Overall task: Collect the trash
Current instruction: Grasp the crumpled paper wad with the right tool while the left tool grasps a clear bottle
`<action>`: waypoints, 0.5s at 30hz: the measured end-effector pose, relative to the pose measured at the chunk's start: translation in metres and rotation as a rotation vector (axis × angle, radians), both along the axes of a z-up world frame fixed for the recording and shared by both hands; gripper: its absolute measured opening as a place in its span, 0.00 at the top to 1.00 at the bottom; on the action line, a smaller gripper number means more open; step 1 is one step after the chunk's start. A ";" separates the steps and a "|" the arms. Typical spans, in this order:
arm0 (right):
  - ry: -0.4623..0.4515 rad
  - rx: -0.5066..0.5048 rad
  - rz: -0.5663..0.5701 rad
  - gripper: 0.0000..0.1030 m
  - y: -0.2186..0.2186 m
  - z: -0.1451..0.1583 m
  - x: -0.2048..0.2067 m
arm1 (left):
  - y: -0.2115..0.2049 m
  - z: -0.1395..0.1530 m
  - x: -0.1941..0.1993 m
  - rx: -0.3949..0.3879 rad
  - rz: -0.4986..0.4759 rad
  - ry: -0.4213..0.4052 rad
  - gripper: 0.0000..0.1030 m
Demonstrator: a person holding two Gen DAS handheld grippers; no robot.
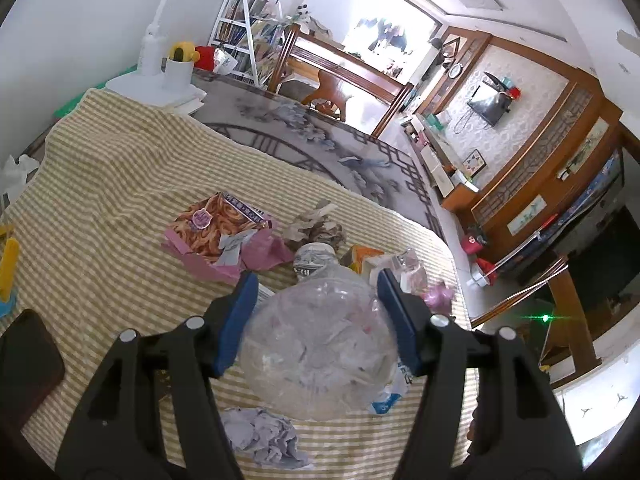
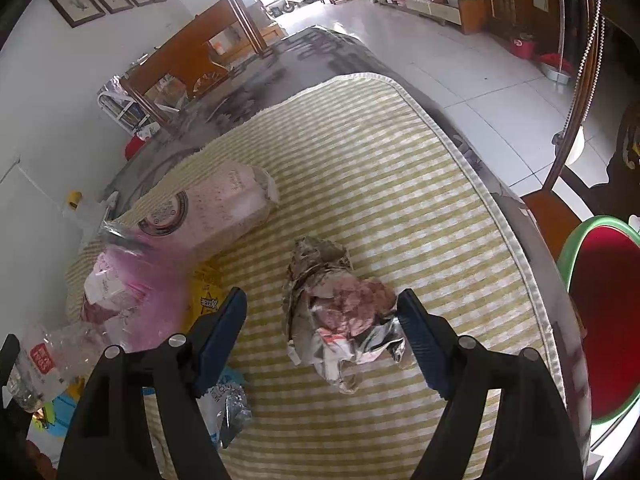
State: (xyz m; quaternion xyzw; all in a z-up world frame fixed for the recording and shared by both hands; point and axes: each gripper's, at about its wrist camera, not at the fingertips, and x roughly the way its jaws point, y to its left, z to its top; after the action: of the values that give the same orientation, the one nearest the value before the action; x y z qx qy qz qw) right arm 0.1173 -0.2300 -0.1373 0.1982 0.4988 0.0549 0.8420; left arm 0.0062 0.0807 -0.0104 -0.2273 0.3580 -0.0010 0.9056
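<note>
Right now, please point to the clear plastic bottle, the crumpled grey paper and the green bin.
clear plastic bottle (image 1: 320, 344), left wrist view, middle of its crushed body.
crumpled grey paper (image 1: 264, 436), left wrist view, its centre.
green bin (image 2: 576, 240), right wrist view, its rim.
</note>
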 end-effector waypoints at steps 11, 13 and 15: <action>0.050 -0.064 0.071 0.54 0.008 -0.005 0.000 | -0.006 -0.001 0.001 0.026 -0.007 0.004 0.42; 0.051 -0.044 0.091 0.61 0.009 -0.004 -0.003 | -0.006 -0.001 0.001 0.038 -0.007 0.004 0.42; 0.044 -0.043 0.104 0.64 0.009 -0.001 -0.008 | -0.006 -0.001 0.002 0.050 -0.009 0.001 0.42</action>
State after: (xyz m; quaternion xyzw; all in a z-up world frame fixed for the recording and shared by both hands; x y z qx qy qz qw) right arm 0.1097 -0.2206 -0.1382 0.1548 0.5279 0.0836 0.8309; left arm 0.0079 0.0747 -0.0113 -0.2030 0.3595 0.0041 0.9108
